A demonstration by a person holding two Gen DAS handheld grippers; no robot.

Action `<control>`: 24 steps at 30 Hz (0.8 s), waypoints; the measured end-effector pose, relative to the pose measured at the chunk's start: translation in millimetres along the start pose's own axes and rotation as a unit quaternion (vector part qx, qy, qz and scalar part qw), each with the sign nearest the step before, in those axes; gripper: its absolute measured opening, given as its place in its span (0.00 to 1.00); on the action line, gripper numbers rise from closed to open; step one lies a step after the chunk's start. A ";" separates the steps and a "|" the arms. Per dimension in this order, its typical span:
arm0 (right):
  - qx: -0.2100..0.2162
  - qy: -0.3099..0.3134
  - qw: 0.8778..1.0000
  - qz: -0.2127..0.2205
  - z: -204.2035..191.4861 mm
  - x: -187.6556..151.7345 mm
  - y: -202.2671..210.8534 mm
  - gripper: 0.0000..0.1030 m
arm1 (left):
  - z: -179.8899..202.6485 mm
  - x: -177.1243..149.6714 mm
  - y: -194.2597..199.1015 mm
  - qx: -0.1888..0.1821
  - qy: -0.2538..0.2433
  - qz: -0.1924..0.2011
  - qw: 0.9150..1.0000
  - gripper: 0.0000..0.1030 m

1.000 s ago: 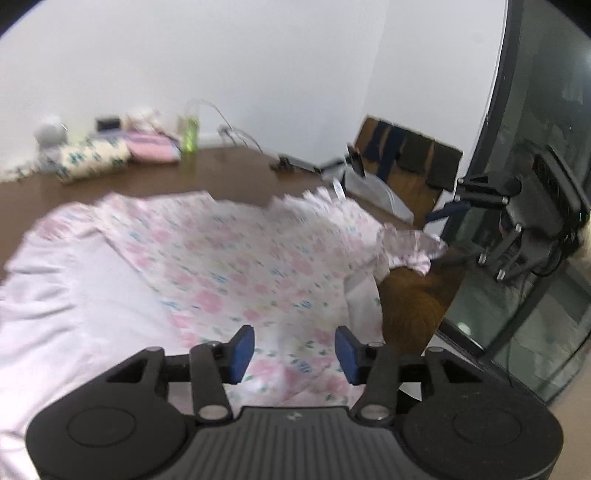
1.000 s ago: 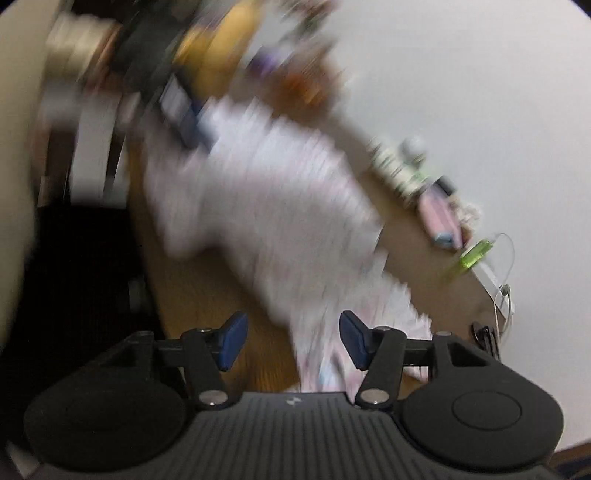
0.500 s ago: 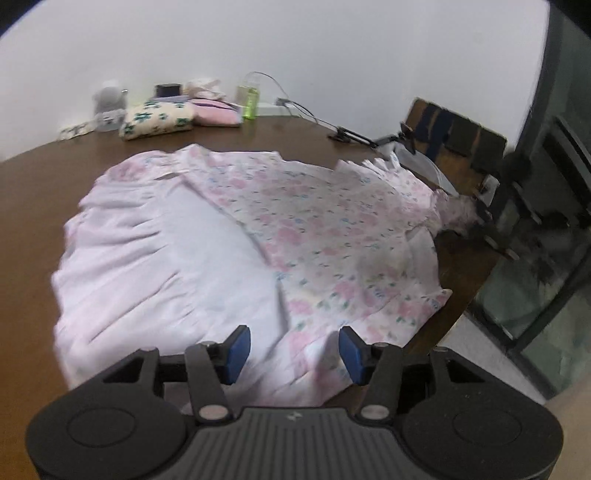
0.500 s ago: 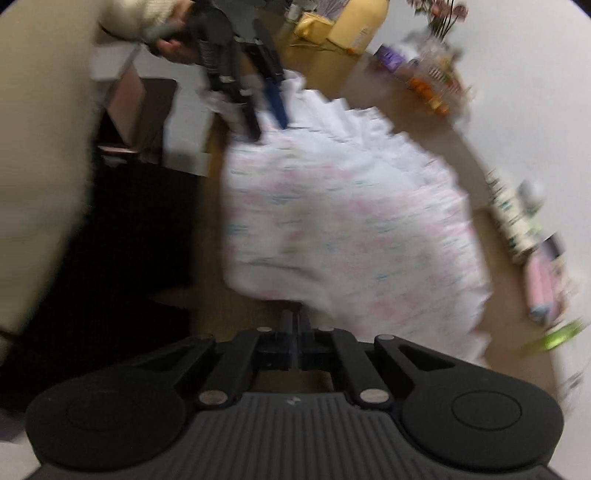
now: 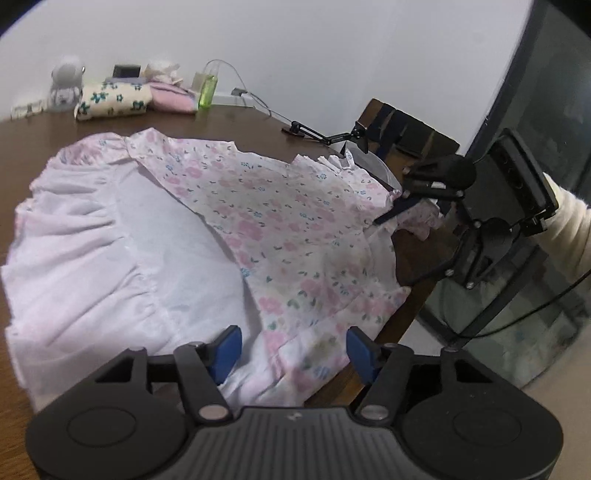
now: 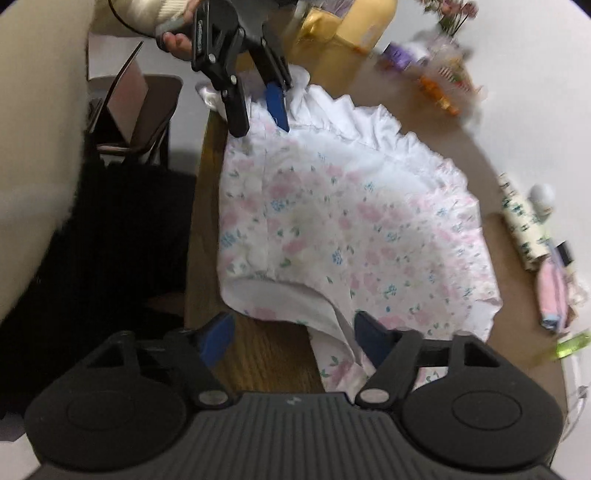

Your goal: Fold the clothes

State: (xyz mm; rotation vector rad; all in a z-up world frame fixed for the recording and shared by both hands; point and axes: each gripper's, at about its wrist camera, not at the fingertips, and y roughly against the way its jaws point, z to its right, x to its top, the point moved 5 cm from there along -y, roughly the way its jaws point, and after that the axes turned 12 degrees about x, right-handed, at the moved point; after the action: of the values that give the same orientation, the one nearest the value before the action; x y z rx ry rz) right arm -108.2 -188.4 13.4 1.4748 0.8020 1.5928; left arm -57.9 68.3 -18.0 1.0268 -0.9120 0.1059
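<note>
A pink floral dress (image 5: 266, 221) with a white frilled lining lies spread on the brown table (image 5: 240, 122), partly folded over itself. It also shows in the right wrist view (image 6: 332, 221). My left gripper (image 5: 293, 349) is open, its jaws on either side of the dress hem at the near table edge; it also shows in the right wrist view (image 6: 258, 107). My right gripper (image 6: 293, 338) is open over the dress's other end, a strip of fabric between its jaws. In the left wrist view the right gripper (image 5: 406, 206) sits at the dress's far corner.
Folded clothes (image 5: 114, 99), a soft toy (image 5: 66, 85), a green bottle (image 5: 207, 92) and a cable (image 5: 314, 133) sit at the table's far side. A chair (image 5: 406, 129) stands beyond the table. Bags and bottles (image 6: 369, 33) lie at the other end. A dark chair (image 6: 129, 122) stands beside the table.
My right gripper went from open to shut, then opened again at the dress's end. My left gripper stayed open and pulled back toward the hem at the table edge.
</note>
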 end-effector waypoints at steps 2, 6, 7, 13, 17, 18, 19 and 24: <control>0.052 -0.062 0.997 0.005 9.4 0.1 -3.2 0.29 | 2.1 3.0 -7.2 -0.010 0.022 -0.013 1.000 0.41; 0.139 -0.181 0.973 0.034 16.8 -4.5 -1.2 0.05 | -8.3 4.8 -12.4 -0.016 0.080 -0.017 0.997 0.06; 0.154 -0.200 0.967 0.046 15.3 -6.1 0.5 0.04 | -11.5 4.9 -12.5 -0.017 0.094 -0.016 0.995 0.05; 0.179 -0.295 0.932 0.108 -1.0 -29.3 10.7 0.57 | -15.2 6.2 -7.0 -0.021 0.116 -0.001 0.993 0.03; 0.110 -0.258 0.945 0.169 -26.8 -17.1 24.6 0.66 | -12.3 -6.4 1.1 -0.063 0.100 -0.009 0.993 0.34; 0.100 -0.276 0.937 0.188 -26.8 -14.7 24.4 0.66 | -10.3 -9.4 3.3 -0.061 0.090 -0.006 0.994 0.41; 0.096 -0.314 0.922 0.204 -21.3 -16.1 20.1 0.66 | -9.6 -11.2 3.0 -0.057 0.085 -0.008 0.995 0.42; 0.036 -0.456 0.853 0.250 22.3 -44.7 3.0 0.61 | -13.6 -12.4 -0.8 -0.032 0.083 -0.018 0.996 0.22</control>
State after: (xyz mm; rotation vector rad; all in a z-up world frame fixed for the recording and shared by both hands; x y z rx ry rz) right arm -86.7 -230.5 -2.8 2.3244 -0.0948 0.9526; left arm -57.2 82.4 -29.8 0.9602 -0.7417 0.1289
